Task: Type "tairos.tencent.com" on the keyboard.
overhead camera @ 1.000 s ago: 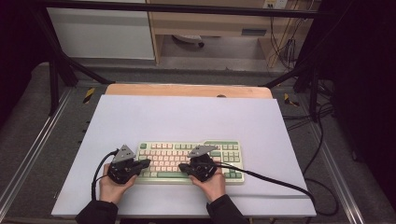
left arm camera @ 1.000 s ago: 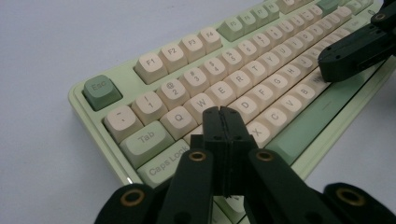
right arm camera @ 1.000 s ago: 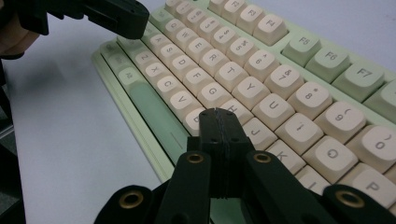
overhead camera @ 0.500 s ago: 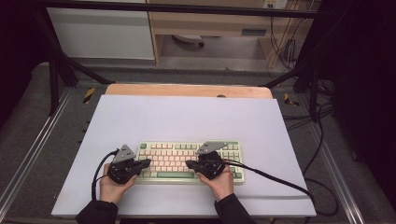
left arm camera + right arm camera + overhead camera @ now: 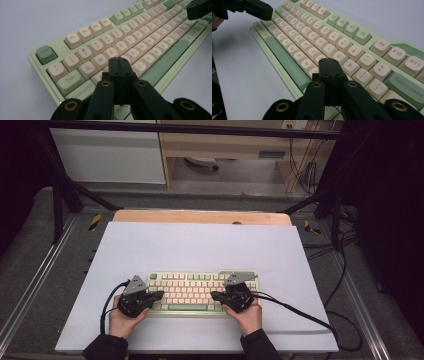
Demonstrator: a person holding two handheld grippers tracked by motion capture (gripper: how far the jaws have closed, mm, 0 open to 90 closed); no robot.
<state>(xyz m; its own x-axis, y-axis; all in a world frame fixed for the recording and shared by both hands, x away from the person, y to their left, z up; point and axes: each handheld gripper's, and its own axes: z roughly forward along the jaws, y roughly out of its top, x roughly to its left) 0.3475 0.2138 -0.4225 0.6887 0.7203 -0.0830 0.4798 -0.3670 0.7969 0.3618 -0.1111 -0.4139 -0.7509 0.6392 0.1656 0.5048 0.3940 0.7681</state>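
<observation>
Lying flat on the white worktop [image 5: 200, 245], near its front edge: keyboard [image 5: 202, 292], pale green with cream keys. Hovering over keyboard's left end, left claw [image 5: 120, 61] clenched, nothing between the jaws, tip above the keys beside the Caps Lock row; seen from above at [image 5: 156, 296]. Poised over keyboard's right half, right claw [image 5: 329, 62] likewise clenched and empty, tip above the keys near P; seen from above at [image 5: 216, 296]. Pointing inward toward keyboard's middle, both tips well apart.
</observation>
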